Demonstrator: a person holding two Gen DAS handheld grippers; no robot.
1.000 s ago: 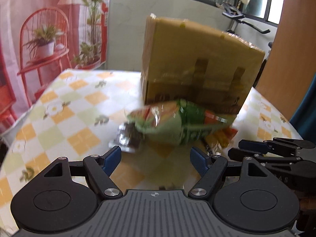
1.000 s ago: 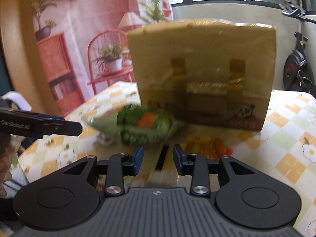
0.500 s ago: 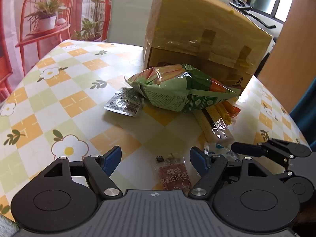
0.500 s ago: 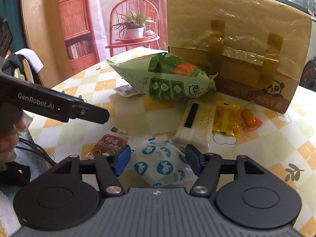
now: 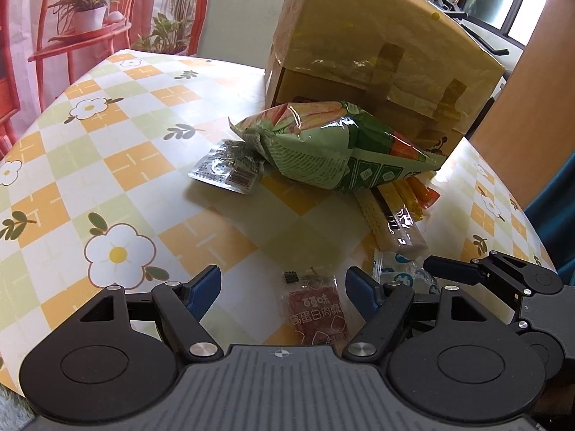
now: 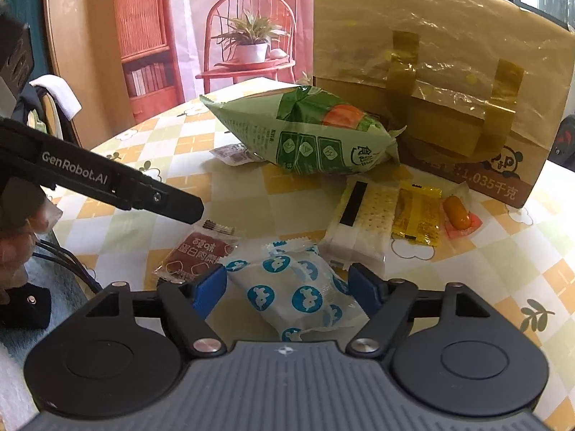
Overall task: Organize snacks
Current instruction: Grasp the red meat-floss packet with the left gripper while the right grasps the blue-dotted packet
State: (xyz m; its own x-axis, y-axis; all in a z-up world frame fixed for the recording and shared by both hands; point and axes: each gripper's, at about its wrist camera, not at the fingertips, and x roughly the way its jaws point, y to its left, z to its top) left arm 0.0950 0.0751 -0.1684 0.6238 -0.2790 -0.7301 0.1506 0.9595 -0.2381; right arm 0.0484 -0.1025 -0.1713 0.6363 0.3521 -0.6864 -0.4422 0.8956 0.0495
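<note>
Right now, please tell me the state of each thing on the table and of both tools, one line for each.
Left tool: open, above the red packet.
Right tool: opening, white-and-blue packet between its fingers, not gripped.
Red packet: sealed, lying flat.
White-and-blue packet: sealed, lying on the table.
Green bag: sealed, puffed, lying on its side.
Cardboard box: closed, taped, standing upright.

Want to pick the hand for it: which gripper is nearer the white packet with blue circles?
Right. The right gripper straddles the white packet, jaws opening. The left gripper sits beside it, over the red packet.
</note>
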